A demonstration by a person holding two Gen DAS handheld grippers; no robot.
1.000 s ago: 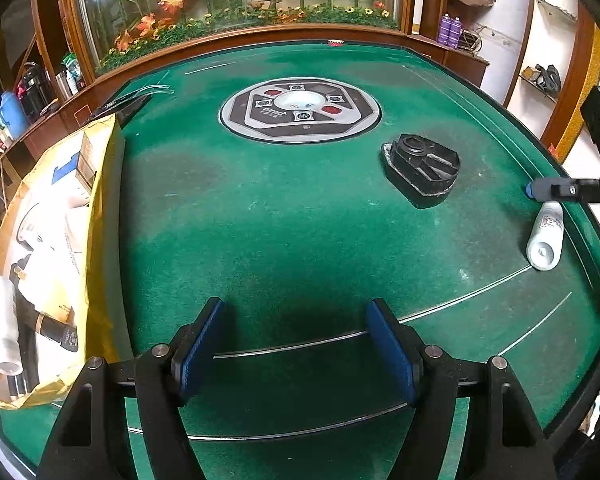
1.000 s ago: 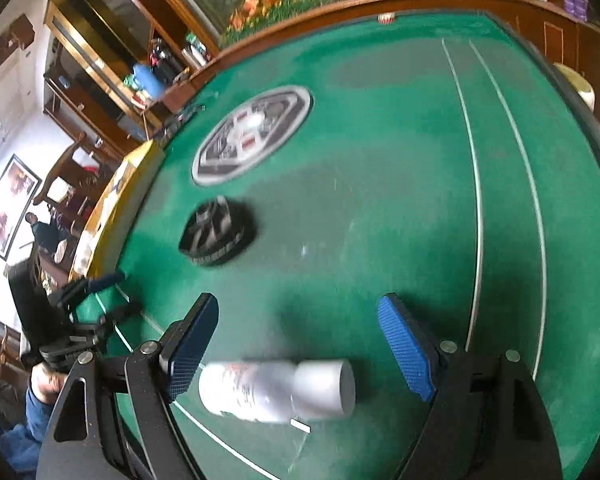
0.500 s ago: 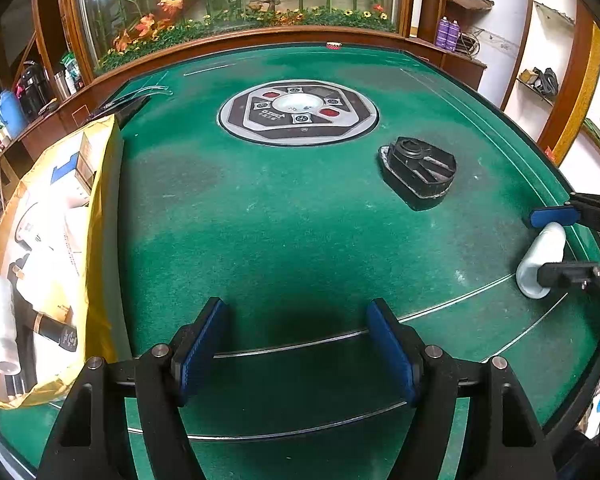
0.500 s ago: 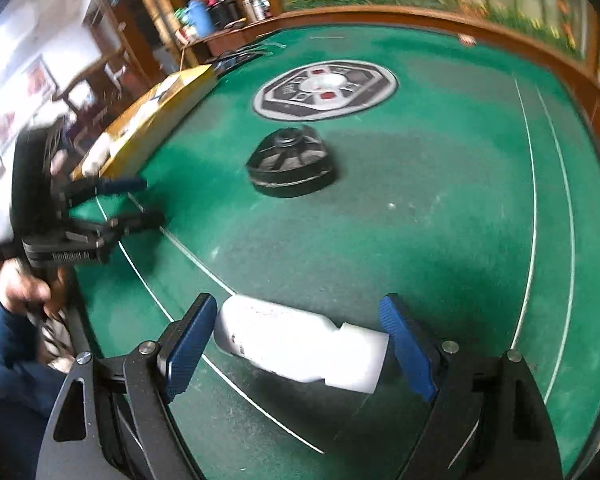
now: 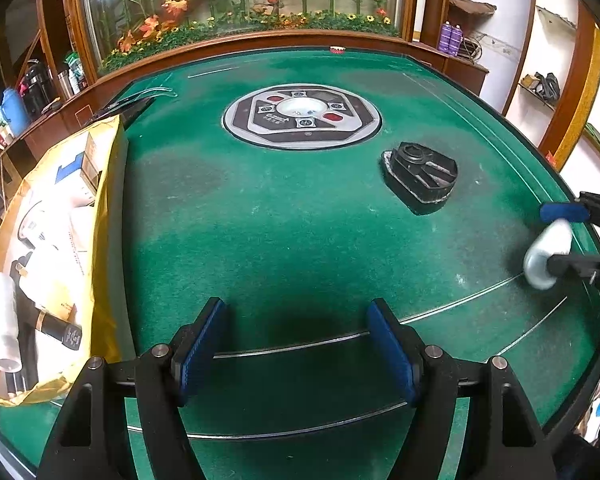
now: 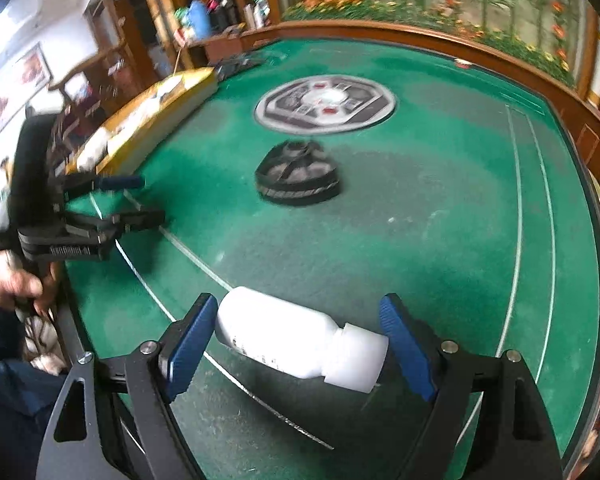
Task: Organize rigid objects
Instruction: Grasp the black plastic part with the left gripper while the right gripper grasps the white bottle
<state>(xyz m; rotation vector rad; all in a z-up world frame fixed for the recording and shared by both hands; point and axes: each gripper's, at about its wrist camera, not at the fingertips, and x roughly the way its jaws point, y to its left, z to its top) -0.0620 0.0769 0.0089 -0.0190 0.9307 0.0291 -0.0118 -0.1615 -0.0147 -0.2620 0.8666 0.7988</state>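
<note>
1. The right wrist view shows the right gripper point(image 6: 298, 344) low over the green table point(image 6: 440, 208).
2. A white bottle point(image 6: 300, 338) lies on its side between the blue pads point(image 6: 190, 342).
3. The bottle's round end is right beside the left pad. Its cap end is right beside the other pad. The picture is too blurry to tell if the pads press on it.
4. The jaws stand wide apart, as wide as the bottle is long.
5. A black lid-like thing point(image 6: 298, 178) sits on the table, farther away than the bottle.
6. A round grey plate point(image 6: 326, 104) is set in the table, beyond the black thing.
7. A yellow box point(image 6: 148, 116) sits at the table's edge, far to the left of the bottle.
8. The left gripper point(image 6: 136, 200) hangs over the table to the left of the bottle, held by a hand point(image 6: 14, 284).
9. In the left wrist view, the left gripper's jaws are apart with nothing between them, only green table below.
10. There the bottle is far to the right, near the table's edge.
</note>
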